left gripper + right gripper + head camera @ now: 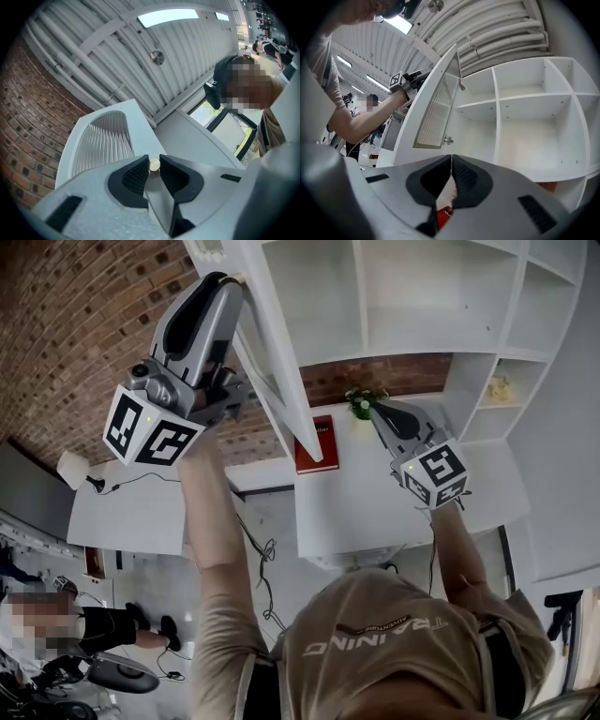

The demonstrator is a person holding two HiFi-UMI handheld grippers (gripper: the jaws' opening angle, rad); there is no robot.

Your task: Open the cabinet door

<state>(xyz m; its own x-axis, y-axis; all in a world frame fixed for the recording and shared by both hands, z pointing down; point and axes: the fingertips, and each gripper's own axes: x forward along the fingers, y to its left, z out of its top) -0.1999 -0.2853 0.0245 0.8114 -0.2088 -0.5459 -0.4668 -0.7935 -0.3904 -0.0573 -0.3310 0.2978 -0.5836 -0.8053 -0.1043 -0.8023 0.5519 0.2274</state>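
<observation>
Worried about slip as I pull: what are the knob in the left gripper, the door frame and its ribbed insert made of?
Knob: small, pale gold, smooth sheen; likely brass or plated metal. Door frame: even matte white; painted wood or board, can't tell which. Insert: fine parallel ribs with a pale sheen; probably reeded glass or acrylic.
</observation>
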